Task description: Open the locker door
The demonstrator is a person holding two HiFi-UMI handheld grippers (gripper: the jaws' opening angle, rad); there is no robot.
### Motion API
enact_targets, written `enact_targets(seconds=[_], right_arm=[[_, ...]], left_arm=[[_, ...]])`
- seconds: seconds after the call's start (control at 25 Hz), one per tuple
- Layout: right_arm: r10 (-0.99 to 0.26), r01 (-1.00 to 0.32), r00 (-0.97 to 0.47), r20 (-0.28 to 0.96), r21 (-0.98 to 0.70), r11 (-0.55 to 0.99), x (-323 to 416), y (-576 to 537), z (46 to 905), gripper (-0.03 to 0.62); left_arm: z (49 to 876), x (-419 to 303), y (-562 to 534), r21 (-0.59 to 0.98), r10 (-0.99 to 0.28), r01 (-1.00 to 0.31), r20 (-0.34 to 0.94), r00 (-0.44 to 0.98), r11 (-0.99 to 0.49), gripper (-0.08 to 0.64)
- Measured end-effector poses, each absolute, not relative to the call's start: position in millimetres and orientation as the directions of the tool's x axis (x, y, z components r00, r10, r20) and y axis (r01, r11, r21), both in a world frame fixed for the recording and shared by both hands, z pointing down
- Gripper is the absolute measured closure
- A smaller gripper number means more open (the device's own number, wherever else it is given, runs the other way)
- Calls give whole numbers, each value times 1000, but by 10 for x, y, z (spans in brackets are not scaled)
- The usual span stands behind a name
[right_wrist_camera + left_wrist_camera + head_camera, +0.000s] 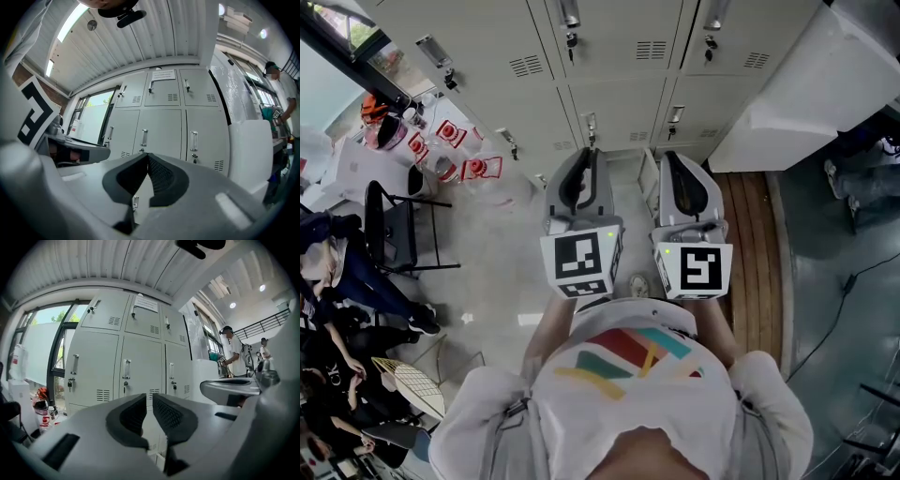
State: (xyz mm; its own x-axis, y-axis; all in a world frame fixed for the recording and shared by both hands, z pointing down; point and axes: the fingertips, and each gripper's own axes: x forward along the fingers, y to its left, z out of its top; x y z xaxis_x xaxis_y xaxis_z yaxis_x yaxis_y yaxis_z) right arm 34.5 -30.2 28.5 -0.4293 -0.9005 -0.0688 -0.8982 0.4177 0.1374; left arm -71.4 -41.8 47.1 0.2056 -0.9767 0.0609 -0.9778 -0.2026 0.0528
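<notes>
The locker door (161, 130) is closed, set in a bank of grey lockers (96, 362) straight ahead of both sets of fingers and well apart from them. The right gripper (147, 156) has its fingers pressed together on nothing. The left gripper (150, 397) has its fingers narrowly apart, with nothing between them.

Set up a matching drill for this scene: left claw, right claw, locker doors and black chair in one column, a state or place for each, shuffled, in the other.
Column one:
1. left claw
2. right claw
3. locker doors
4. black chair

Column two:
A. jaws pressed together, nothing between them
B. all closed
C. jaws a little apart, nothing between them
D. on the floor at the left of the head view

Pairs: 1-C, 2-A, 3-B, 4-D
</notes>
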Motion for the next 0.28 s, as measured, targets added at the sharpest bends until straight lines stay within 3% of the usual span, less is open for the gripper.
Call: enact_targets(seconds=[0.28], right_arm=[[-897,-893,-437,-64,148,425,280,-298,304,588]], left_arm=[[498,-842,-460,57,-980,-981,66,187,-184,529]])
